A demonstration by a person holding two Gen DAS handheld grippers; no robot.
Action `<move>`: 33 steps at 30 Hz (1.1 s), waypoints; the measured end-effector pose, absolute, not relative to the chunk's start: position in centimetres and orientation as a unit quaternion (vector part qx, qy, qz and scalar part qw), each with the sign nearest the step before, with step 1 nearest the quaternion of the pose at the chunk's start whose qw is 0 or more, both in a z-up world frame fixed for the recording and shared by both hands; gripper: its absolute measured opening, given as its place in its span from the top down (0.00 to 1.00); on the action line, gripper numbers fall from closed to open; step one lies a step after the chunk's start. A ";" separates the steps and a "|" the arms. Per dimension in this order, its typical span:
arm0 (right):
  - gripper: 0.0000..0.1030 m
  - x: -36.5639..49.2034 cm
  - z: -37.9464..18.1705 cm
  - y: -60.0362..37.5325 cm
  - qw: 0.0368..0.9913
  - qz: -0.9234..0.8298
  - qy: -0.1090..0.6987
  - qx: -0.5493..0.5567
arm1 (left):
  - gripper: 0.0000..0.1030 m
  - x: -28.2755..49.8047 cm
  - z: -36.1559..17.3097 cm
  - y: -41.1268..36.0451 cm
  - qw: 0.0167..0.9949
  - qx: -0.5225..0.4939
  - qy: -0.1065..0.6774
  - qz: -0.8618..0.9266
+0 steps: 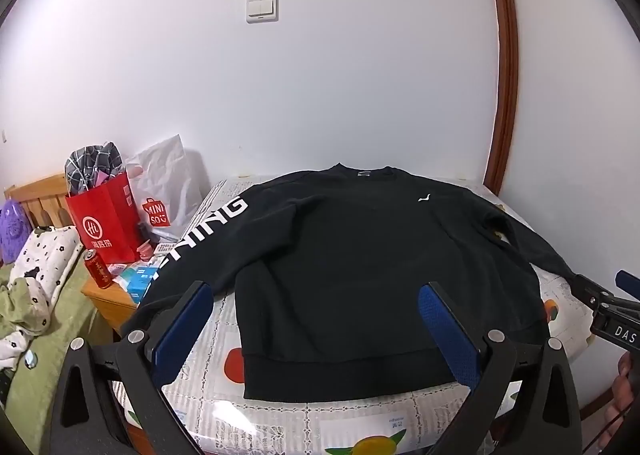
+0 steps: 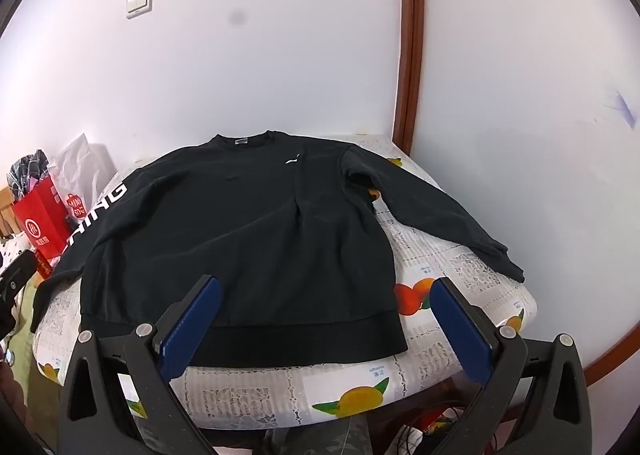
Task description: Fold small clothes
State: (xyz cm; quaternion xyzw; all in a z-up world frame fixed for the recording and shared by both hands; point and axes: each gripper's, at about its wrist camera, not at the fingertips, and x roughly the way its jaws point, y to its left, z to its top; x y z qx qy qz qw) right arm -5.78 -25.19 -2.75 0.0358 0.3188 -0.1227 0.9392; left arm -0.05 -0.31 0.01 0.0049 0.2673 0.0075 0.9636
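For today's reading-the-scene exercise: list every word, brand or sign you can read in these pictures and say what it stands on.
"HING": white letters on the sweatshirt sleeve; earlier letters hidden.
"MINI SO": red logo on the white bag.
"DAS": label on the right gripper.
Red bag: round logo and Chinese characters, too small to read.
Red can: unreadable.
Tablecloth labels: blurred.

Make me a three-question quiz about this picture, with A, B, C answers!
1. Where does the sweatshirt lie?
A. Spread flat on the table
B. On a hanger
C. Inside the red bag

2. What colour is the sweatshirt?
A. Yellow
B. Black
C. Pink

3. How are the jaws of both grippers?
A. Clamped on a sleeve
B. Holding a can
C. Open, holding nothing

Answers:
1 A: it lies spread on the fruit-print tablecloth.
2 B: black with white sleeve letters.
3 C: left gripper and right gripper stand wide apart, gripping nothing.
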 end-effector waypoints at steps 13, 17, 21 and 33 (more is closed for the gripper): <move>0.00 -5.6 -3.1 -25.0 0.940 -0.118 0.317 0.036 | 0.00 -0.3 -0.7 -0.1 0.964 -0.003 0.267 0.001; 0.00 -5.7 -3.1 -24.9 0.941 -0.118 0.316 0.038 | 0.00 -0.4 -0.7 -0.1 0.964 -0.006 0.267 0.003; 0.00 -5.6 -3.0 -24.7 0.941 -0.117 0.315 0.037 | 0.00 -0.3 -0.8 0.2 0.963 -0.010 0.268 0.003; 0.00 -5.2 -3.1 -24.3 0.941 -0.113 0.316 0.036 | 0.00 -0.2 -0.9 0.8 0.962 -0.013 0.272 0.005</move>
